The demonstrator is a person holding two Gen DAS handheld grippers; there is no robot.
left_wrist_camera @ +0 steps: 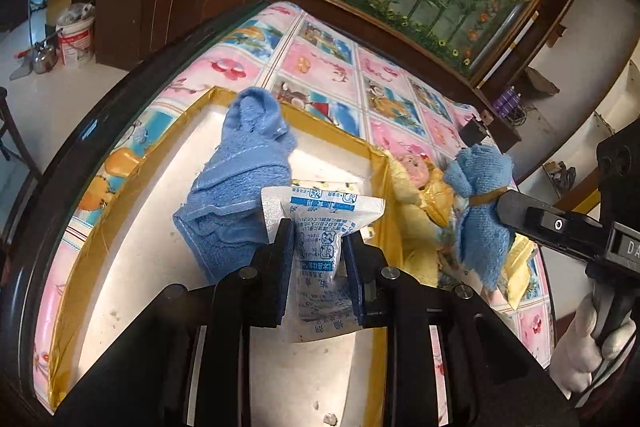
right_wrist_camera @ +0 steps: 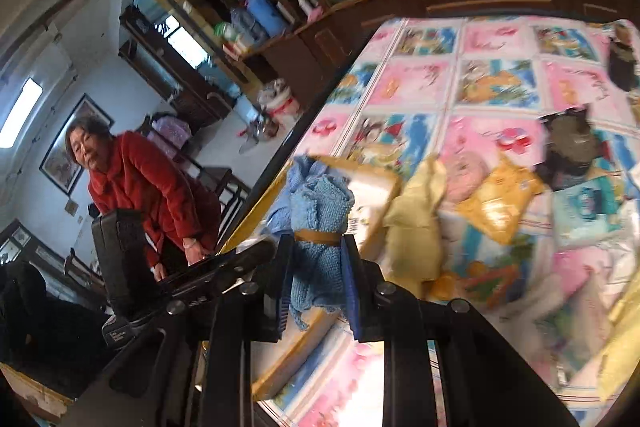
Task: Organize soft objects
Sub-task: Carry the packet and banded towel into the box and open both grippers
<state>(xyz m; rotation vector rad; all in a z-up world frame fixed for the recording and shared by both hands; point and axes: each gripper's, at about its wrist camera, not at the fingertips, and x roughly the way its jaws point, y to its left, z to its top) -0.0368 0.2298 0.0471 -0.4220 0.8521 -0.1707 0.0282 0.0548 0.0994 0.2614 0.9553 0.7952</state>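
Left gripper: fingers clenched on a white sachet with blue print, held above the tray.
Right gripper: fingers clenched on a small blue cloth bundle tied with a tan band; in the left wrist view the same bundle hangs from the fingers, just to the right of the tray's edge.
Tray: white floor, gold-taped rim, resting on the surface.
Blue towel: crumpled inside the tray, at its far left, just behind the sachet.
Surface: covered by a sheet of pink and blue picture squares.
Yellow cloth: lies on the surface just right of the tray, beside a pink doll and an orange packet.
Dark cloth: farther right on the surface, well apart from the tray.
Person: red coat, bending forward beyond the surface's left edge.
Gloved hand: white, gripping the right gripper's handle.
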